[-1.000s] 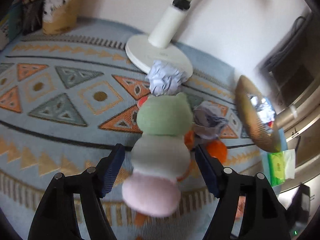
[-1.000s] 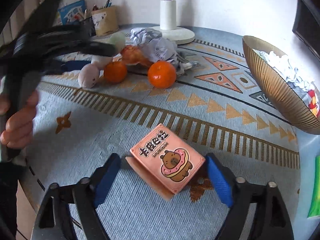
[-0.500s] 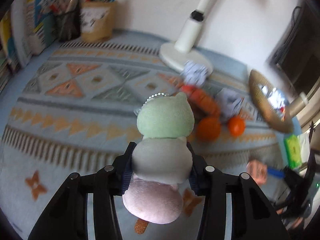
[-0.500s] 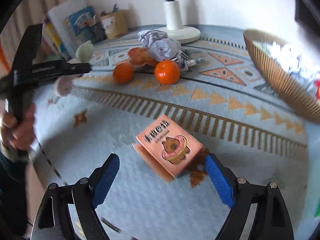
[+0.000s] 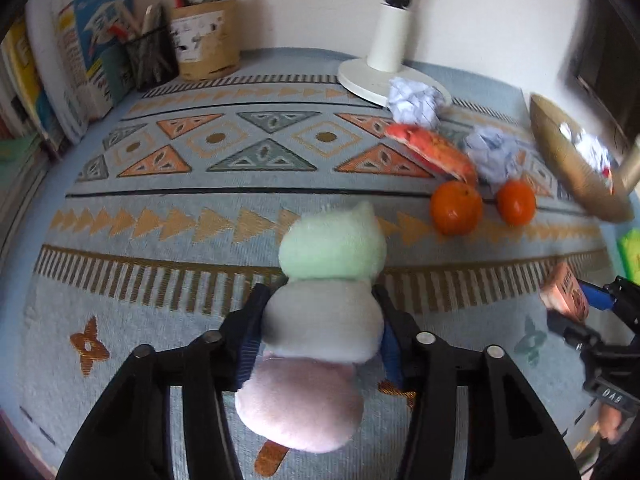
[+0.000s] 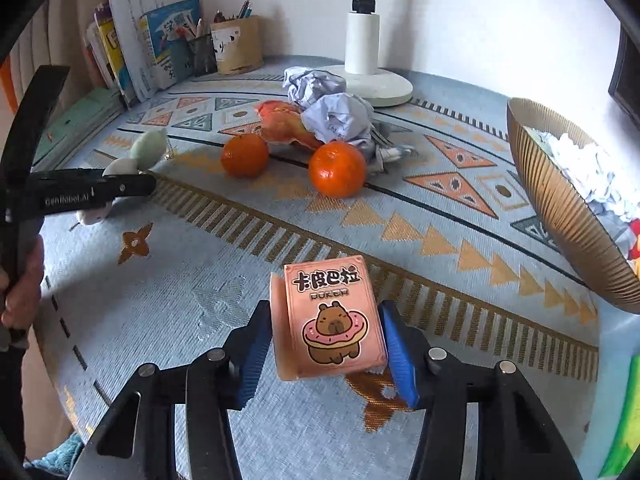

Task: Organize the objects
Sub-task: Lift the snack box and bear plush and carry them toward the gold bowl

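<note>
The left gripper (image 5: 320, 336) clamps a soft plush toy (image 5: 320, 320) at its white middle ball; the jaws are easing apart a little, yet the blue pads still press into the fuzzy fabric. The toy is three stacked balls, pale green at twelve o'clock, white between the pads, pink at six o'clock nearest the camera, held off the bench (image 5: 168, 216). The right gripper (image 6: 326, 344) is closing its ribbed blue pads on a pink card box (image 6: 332, 320), which sits between them with both pads against its sides. The box is glossy cardboard with rounded corners, printed with a brown animal in a doughnut, and tilts up clear of the woven mat.

The bench wears a flat woven mat in pale blue with orange triangles and diamonds. At one o'clock from the plush in the left view lie two smooth oranges (image 5: 456, 208), a crinkled red snack bag (image 5: 432, 148) and balls of crumpled paper (image 5: 416, 102), beside the round white lamp base (image 5: 372, 76). A ribbed golden bowl (image 6: 560, 208) at three o'clock in the right view holds more crumpled paper.

At eleven o'clock stand books (image 6: 168, 44) and a cardboard pen pot (image 6: 236, 46) against the wall.

Only the right view shows the box's printed face and the left gripper's black arm with a hand (image 6: 20, 280) on its handle at nine o'clock; the left view shows the box merely as a blurred pink edge at three o'clock.
</note>
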{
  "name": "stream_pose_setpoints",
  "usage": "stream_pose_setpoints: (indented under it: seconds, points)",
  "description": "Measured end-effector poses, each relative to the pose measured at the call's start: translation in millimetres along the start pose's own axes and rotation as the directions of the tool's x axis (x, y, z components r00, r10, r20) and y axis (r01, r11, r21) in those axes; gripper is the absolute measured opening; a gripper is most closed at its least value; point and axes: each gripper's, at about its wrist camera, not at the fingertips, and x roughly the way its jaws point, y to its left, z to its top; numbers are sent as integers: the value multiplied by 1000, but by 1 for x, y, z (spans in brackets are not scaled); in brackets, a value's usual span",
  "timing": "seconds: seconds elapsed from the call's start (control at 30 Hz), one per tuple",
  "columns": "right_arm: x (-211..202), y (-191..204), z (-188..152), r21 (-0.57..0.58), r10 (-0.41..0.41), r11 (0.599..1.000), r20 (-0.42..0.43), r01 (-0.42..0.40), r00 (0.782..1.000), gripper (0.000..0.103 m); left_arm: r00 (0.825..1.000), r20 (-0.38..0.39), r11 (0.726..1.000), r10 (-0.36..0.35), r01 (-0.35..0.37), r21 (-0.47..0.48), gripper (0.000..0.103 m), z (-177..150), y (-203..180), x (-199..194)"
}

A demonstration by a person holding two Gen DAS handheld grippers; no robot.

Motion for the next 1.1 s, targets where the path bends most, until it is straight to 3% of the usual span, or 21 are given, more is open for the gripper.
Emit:
stream_pose_setpoints:
  seconds: [0.1, 0.13, 0.17, 0.3, 0.37, 0.43, 0.47, 0.5, 0.57, 0.7, 0.77, 0.97, 1.1]
  points:
    - [-8, 0, -9, 42, -31, 999, 6, 31, 999, 40, 999, -9, 999, -50, 50, -11, 57, -2, 2, -2]
    - [-10, -1, -11, 48, -61, 997, 11, 60, 998, 40, 996, -12, 995, -89, 89, -35, 63, -3, 6, -3]
    - [-10, -4, -12, 54, -94, 994, 16, 93, 995, 40, 993, -13, 992, -113, 112, -57, 77, -3, 8, -4]
    - [-13, -15, -15, 120, -76, 990, 12, 74, 997, 40, 997, 5, 995, -76, 76, -69, 80, -6, 10, -5]
    - [-12, -14, -14, 120, -81, 990, 7, 80, 997, 40, 998, 4, 997, -60, 60, -58, 78, -8, 5, -4]
    - [-12, -13, -14, 117, -88, 989, 4, 87, 996, 40, 999, 21, 998, -44, 45, -46, 68, -8, 0, -4]
    - [-13, -12, -14, 120, -88, 989, 6, 87, 996, 40, 999, 27, 999, -32, 33, -36, 54, -8, -2, -4]
    - [-14, -12, -15, 121, -85, 989, 9, 83, 996, 40, 1000, 23, 1000, -21, 21, -7, 47, -8, -9, -5]
    - [-15, -11, -16, 124, -64, 990, 12, 62, 998, 40, 999, 28, 1000, -20, 20, 23, 47, -8, -15, -8]
    - [-28, -20, -20, 190, 115, 974, 66, -126, 991, 40, 992, 71, 993, -103, 99, 59, 47, -6, -33, -31]
    - [-37, -27, -19, 206, 149, 964, 100, -167, 984, 40, 986, 98, 989, -132, 125, 75, 47, 0, -44, -42]
    - [-73, -59, -8, 247, 129, 953, 195, -176, 972, 40, 952, 184, 962, -243, 213, 170, 47, 31, -100, -75]
    - [-104, -102, 9, 295, 1, 952, 266, -82, 964, 40, 924, 220, 938, -311, 262, 227, 47, 66, -147, -78]
